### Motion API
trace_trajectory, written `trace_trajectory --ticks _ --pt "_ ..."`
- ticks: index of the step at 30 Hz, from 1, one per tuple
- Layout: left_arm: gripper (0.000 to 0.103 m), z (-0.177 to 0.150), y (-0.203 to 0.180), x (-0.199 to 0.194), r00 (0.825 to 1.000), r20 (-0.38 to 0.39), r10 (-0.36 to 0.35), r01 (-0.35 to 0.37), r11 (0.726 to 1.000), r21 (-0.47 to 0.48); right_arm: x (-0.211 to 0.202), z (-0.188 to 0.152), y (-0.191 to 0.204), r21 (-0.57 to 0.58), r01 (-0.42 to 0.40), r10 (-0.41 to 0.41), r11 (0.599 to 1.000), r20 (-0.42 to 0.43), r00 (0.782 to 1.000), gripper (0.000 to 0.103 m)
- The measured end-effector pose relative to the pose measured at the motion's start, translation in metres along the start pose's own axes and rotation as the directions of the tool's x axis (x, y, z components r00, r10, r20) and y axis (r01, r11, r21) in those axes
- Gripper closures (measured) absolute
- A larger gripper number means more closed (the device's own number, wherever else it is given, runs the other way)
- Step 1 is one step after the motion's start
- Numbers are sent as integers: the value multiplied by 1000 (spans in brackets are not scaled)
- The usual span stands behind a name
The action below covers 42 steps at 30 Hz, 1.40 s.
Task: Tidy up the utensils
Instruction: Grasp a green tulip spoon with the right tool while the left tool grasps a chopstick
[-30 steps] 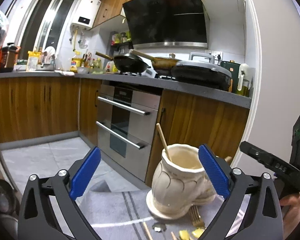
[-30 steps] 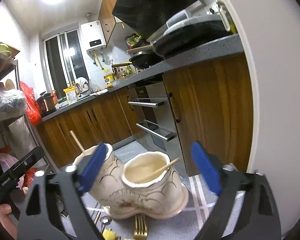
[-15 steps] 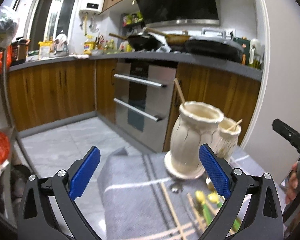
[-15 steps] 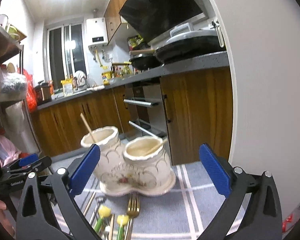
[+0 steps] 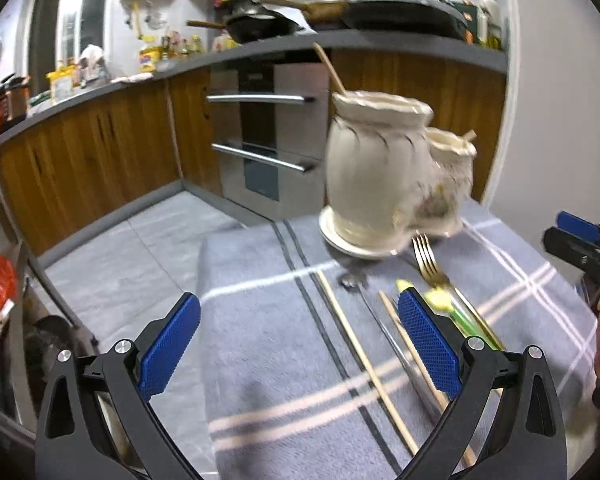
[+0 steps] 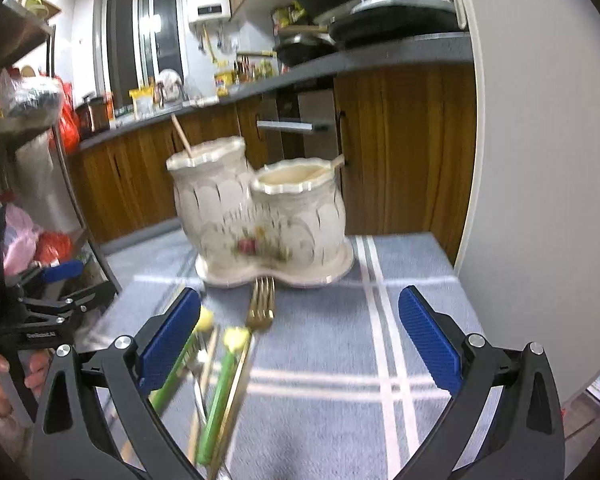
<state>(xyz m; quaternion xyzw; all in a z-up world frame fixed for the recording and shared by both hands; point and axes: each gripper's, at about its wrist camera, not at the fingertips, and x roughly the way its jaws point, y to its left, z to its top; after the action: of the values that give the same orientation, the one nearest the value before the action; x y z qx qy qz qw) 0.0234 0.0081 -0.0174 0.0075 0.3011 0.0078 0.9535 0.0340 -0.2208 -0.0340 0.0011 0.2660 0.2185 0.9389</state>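
Note:
A cream ceramic double-pot utensil holder (image 5: 384,176) (image 6: 256,216) stands at the far end of a grey-blue striped cloth (image 5: 284,360) (image 6: 340,360). Each pot holds one wooden stick. In front of it lie a gold fork (image 5: 428,256) (image 6: 260,304), wooden chopsticks (image 5: 360,352), a metal spoon (image 5: 352,280) and green-handled utensils with yellow tips (image 5: 460,312) (image 6: 220,380). My left gripper (image 5: 300,344) hovers open over the cloth's left part, nothing between its pads. My right gripper (image 6: 300,344) is open too, above the fork's handle end.
Wooden kitchen cabinets (image 5: 100,152), an oven (image 5: 268,140) and a grey countertop with pans (image 5: 340,12) lie behind the table. A white wall (image 6: 540,160) stands close on the right. A shelf with bags (image 6: 28,120) is on the left. The cloth's left edge drops to the tiled floor (image 5: 120,260).
Both grippers have drawn back from the holder and tilted downward; the utensils lying on the cloth have come into view. Both stay open.

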Motion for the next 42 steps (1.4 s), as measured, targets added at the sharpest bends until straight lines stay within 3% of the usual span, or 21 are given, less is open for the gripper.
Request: trace_trajectory --ticks 5,12,14,18,24,30,36,42 --pt "5 -6 -9 13 998 -52 23 -21 999 49 15 -9 7 -23 -31 29 999 -90 996 5" --pt "7 -10 -1 24 991 -133 -37 35 999 -15 31 -20 20 -20 -108 102 994 -191 976 5" --pt "7 -10 -1 26 990 -139 -30 29 999 -14 33 -20 27 -16 -144 137 990 -210 968 12" --pt "11 -7 3 24 990 -136 -36 33 999 -23 40 -21 52 -57 -202 181 978 -257 949 37" --pt "37 -10 5 28 982 -171 -83 79 996 -31 56 -21 76 -70 -238 206 969 -307 929 70" --pt "46 -12 4 27 979 -175 -106 105 994 -15 72 -20 78 1 -249 235 969 -338 911 83" --pt "47 -12 6 26 977 -176 -119 116 993 -27 85 -23 75 60 -251 256 966 -369 893 84" --pt "47 -11 4 26 975 -185 -127 125 992 -22 77 -21 70 104 -267 287 958 -339 896 93"
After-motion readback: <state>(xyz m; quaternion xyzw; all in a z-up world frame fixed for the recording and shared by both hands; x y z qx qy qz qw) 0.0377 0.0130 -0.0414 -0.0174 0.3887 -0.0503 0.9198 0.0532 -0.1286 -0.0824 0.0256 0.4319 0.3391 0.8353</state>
